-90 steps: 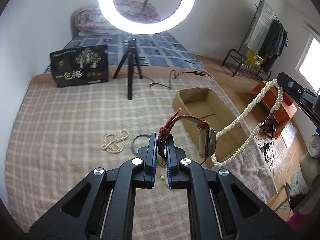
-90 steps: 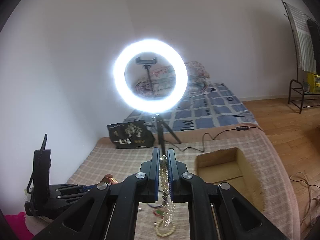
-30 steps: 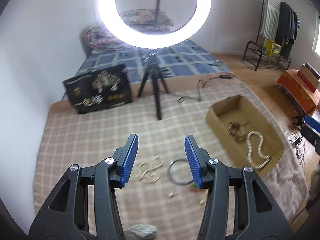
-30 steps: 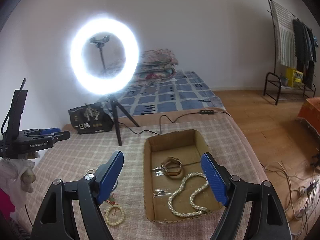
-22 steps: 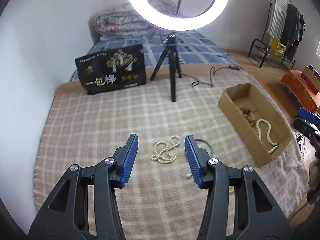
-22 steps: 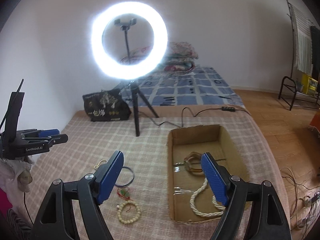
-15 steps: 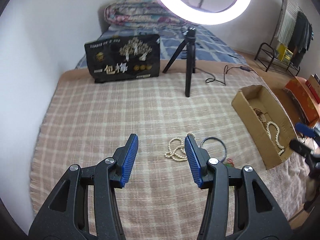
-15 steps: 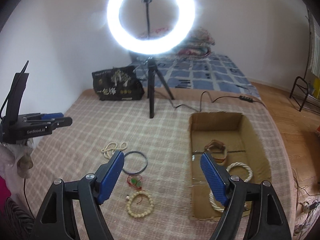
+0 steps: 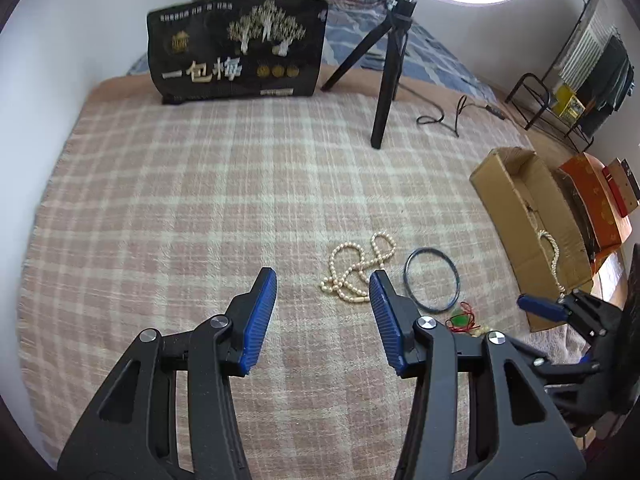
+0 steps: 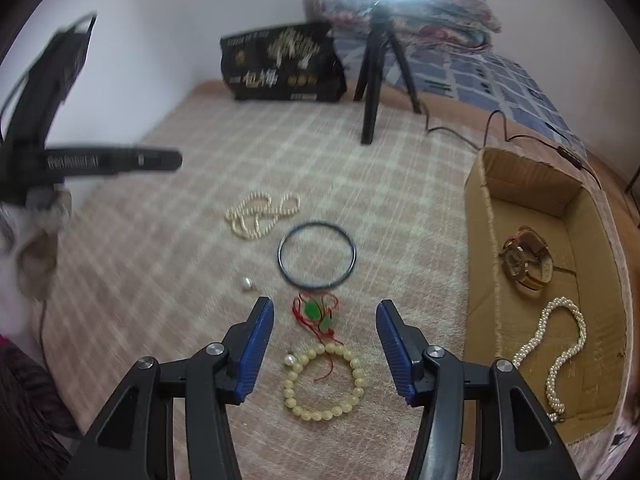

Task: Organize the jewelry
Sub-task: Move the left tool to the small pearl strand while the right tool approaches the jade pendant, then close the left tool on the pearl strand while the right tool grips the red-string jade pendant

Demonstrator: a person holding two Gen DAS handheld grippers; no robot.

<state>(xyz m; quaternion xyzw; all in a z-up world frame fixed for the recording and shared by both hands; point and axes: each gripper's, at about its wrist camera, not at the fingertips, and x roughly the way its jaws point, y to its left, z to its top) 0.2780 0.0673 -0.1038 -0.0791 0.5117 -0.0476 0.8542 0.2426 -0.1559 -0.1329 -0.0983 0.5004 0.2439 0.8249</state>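
**Grippers empty over the bed, two pieces boxed, five or so to go**

My right gripper (image 10: 325, 322) hangs over the pink-and-cream checked blanket (image 10: 180, 208) on the bed with nothing between its blue pads; its jaws have just been closing and now stand at a middling gap. My left gripper (image 9: 322, 297) is empty too, its jaws moderately apart, pointed down at the blanket just beside the loose strand of small cream pearls (image 9: 358, 267).

Done, as I judge it: the open brown cardboard box (image 10: 478, 208) at the right edge of the bed already holds a brown-strapped wristwatch (image 10: 526, 262) and a thick twisted white pearl rope necklace (image 10: 558, 344).

Left on the blanket near the box: the cream pearl strand, a thin dark round bangle (image 10: 317, 257), a small green-stone charm on red cord (image 10: 318, 314), a bracelet of pale yellow round beads (image 10: 325, 378), and a single loose white pearl (image 10: 247, 282). Another pale bead lies touching the bracelet; I cannot tell whether it is separate.

The charm sits right between my right pads' line of sight, the bracelet nearer below. I reckon the job is under halfway.
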